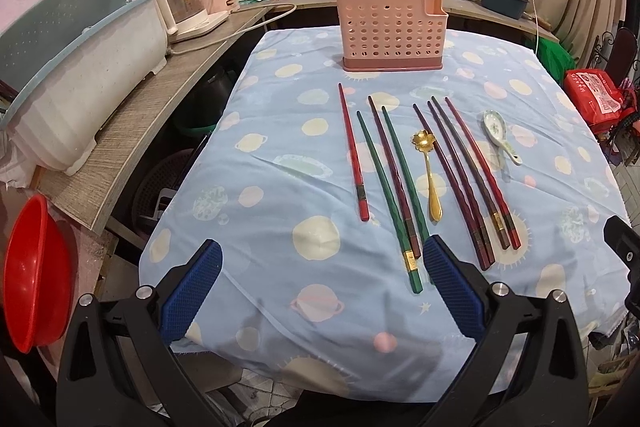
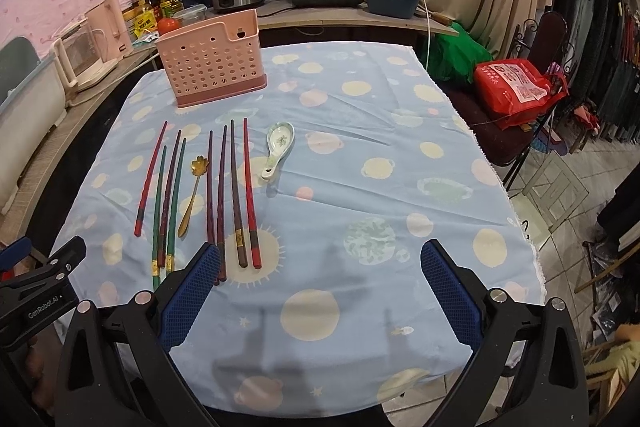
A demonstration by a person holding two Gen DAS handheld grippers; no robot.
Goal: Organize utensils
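Both claws (image 1: 322,291) (image 2: 320,291) agape, seemingly empty

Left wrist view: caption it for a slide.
Open left gripper hovers before eight chopsticks, two spoons and empty pink holder.

We recorded even, fairly bright indoor light from above. Soft gripper shadows fell on the tablecloth (image 2: 360,147) near its front edge. Both views were sharp centrally, strongly bowed at the edges, with dark corners. No glare seen.
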